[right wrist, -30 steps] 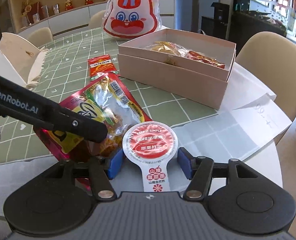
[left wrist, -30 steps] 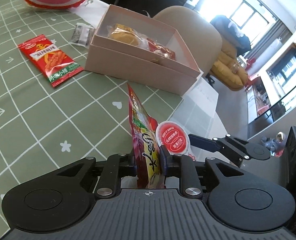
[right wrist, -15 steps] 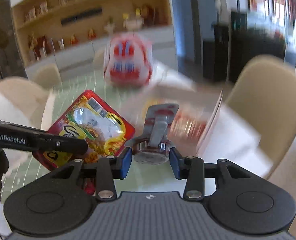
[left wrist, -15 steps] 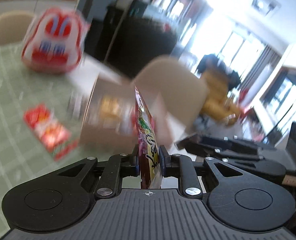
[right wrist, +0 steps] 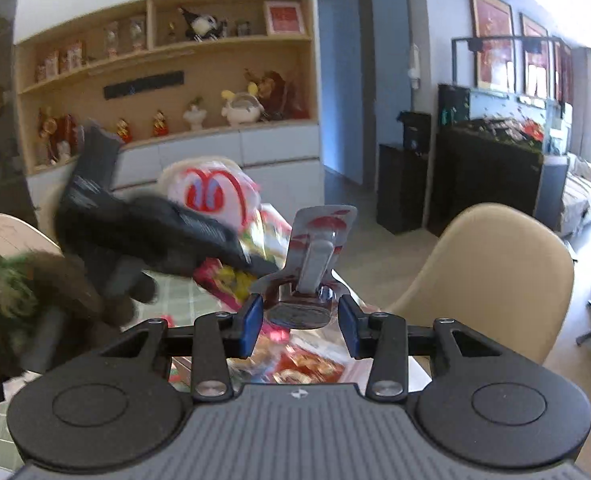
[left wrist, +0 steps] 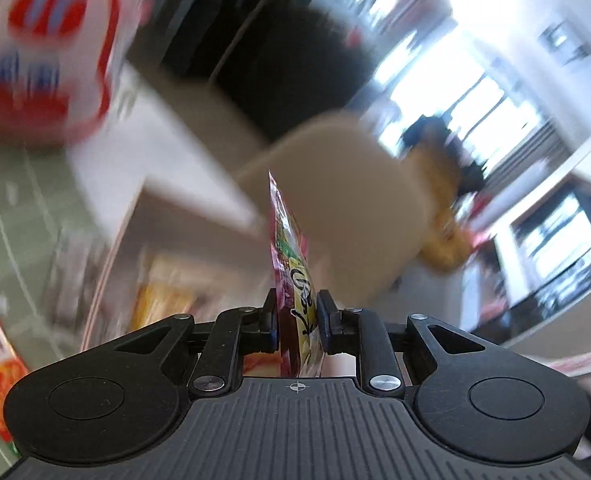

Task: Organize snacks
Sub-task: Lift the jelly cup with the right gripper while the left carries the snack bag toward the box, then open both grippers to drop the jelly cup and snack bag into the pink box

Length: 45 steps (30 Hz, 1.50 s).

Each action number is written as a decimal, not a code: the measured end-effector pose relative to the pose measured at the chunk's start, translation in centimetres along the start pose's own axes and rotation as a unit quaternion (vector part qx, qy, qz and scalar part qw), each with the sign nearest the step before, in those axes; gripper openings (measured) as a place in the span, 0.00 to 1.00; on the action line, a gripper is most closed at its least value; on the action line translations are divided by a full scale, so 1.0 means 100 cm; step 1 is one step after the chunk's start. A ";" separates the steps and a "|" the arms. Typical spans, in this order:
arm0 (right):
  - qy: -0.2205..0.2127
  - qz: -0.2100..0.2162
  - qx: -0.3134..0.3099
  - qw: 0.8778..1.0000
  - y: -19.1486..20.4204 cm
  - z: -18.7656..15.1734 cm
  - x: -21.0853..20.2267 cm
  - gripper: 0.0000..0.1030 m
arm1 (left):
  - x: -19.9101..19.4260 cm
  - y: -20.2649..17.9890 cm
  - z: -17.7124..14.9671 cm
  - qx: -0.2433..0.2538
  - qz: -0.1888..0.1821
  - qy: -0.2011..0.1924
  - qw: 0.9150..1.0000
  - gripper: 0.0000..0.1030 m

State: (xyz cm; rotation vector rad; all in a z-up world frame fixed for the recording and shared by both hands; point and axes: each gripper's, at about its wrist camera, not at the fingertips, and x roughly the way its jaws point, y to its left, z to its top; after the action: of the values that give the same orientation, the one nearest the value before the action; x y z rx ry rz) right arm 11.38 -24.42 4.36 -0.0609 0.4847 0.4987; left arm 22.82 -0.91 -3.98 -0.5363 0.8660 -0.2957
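Left wrist view was pretty smeared, but the left gripper [left wrist: 295, 322] had its fingers narrow, pinching a red and yellow snack packet [left wrist: 291, 256] edge-on over the pink box [left wrist: 127, 240] on the green checked tablecloth [left wrist: 19, 208]. Right wrist view: the right gripper [right wrist: 300, 322] was clamped on a small jelly cup [right wrist: 299, 312], foil tab [right wrist: 323, 224] sticking up, in the air near a beige chair [right wrist: 491, 280]. Its jaws had just been closing.
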 end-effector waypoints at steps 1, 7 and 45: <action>0.009 -0.003 0.002 1.000 -0.002 -0.001 0.006 0.39 | 0.011 0.008 -0.005 -0.001 0.012 0.016 1.000 0.22; 0.058 -0.004 0.009 0.998 -0.004 -0.007 0.044 0.39 | 0.008 0.025 -0.021 0.046 0.070 -0.008 0.996 0.22; 0.235 0.076 0.004 0.969 0.096 0.058 0.201 0.58 | -0.126 0.131 -0.087 -0.063 0.244 -0.090 0.964 0.23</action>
State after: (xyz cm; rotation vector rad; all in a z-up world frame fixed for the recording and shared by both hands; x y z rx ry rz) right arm 24.75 -6.06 0.83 -0.1366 0.9619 0.6360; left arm 8.60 12.85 -7.81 -0.4414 0.8138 0.2566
